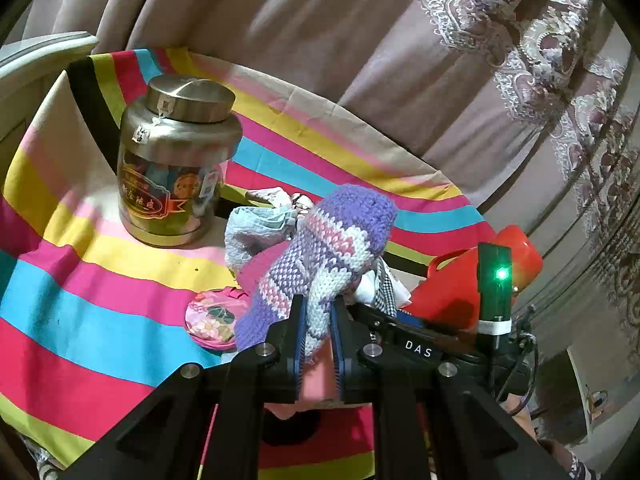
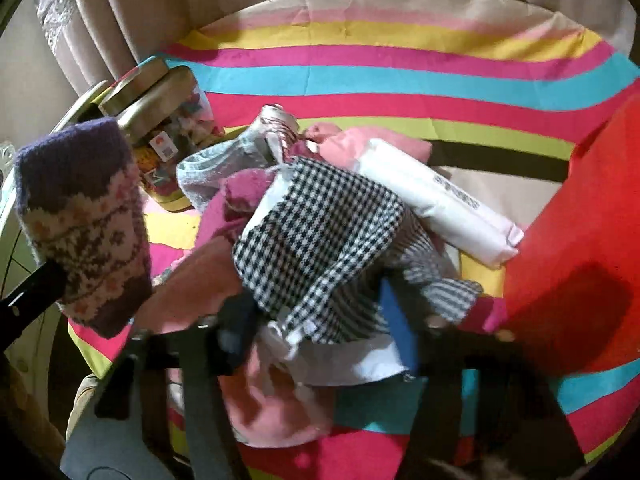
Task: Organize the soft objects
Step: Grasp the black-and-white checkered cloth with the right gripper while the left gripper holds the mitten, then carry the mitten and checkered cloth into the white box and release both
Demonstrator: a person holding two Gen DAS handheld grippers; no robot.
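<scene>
My left gripper (image 1: 318,304) is shut on a purple, pink and white knitted sock (image 1: 320,248) and holds it above the striped cloth (image 1: 80,300). The sock also shows at the left of the right wrist view (image 2: 84,220). A pile of soft things lies behind it: a pale blue cloth (image 1: 256,224), a black-and-white checked cloth (image 2: 320,232), pink garments (image 2: 360,142) and a white pack (image 2: 436,200). My right gripper (image 2: 320,320) is open over the checked cloth, with the cloth between its blurred fingers.
A metal-lidded jar (image 1: 176,160) stands at the back left of the cloth. A red plastic basin (image 2: 592,240) sits at the right, also in the left wrist view (image 1: 460,288). A small round floral pouch (image 1: 214,318) lies near the sock. Curtains (image 1: 360,40) hang behind.
</scene>
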